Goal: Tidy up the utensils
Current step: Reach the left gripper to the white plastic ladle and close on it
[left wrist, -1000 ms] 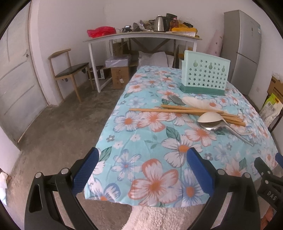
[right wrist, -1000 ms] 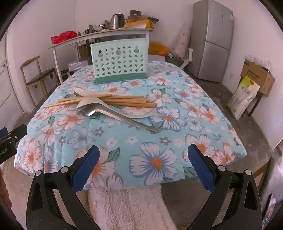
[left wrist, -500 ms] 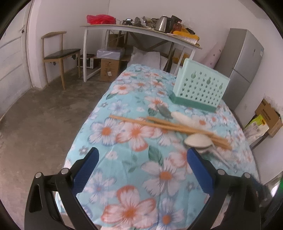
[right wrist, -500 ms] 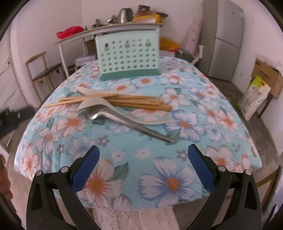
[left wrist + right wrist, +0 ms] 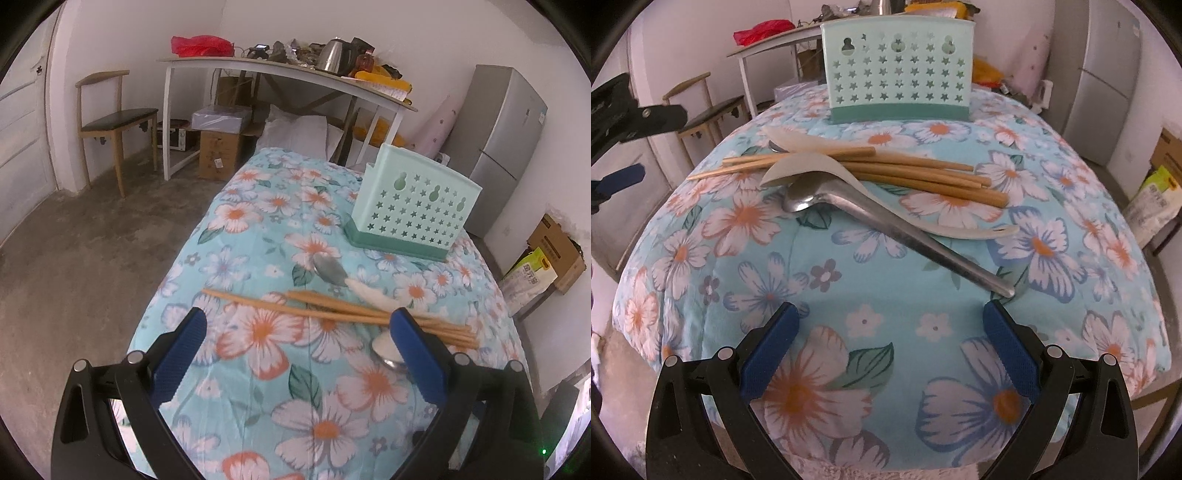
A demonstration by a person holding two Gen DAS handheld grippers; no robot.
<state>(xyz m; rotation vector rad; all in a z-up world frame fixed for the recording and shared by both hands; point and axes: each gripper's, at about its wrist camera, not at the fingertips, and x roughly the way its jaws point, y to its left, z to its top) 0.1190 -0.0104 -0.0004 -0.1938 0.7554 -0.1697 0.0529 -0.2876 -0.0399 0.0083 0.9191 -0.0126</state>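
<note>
Progress is nil as far as the views show: every utensil lies loose on the floral-covered bench [image 5: 768,295]. Wooden chopsticks [image 5: 905,171], two white spoons [image 5: 827,164] and a metal spoon [image 5: 897,232] form one crossed pile in front of the green perforated holder [image 5: 897,70]; a second metal spoon [image 5: 330,270] lies nearer the holder. The holder stands upright at the far end, apart from the pile. Its interior is not visible, and nothing protrudes above its rim. The left tool [image 5: 295,339] and the right tool [image 5: 890,332] are both spread wide and empty, hovering short of the pile. All sorting is judged outstanding.
</note>
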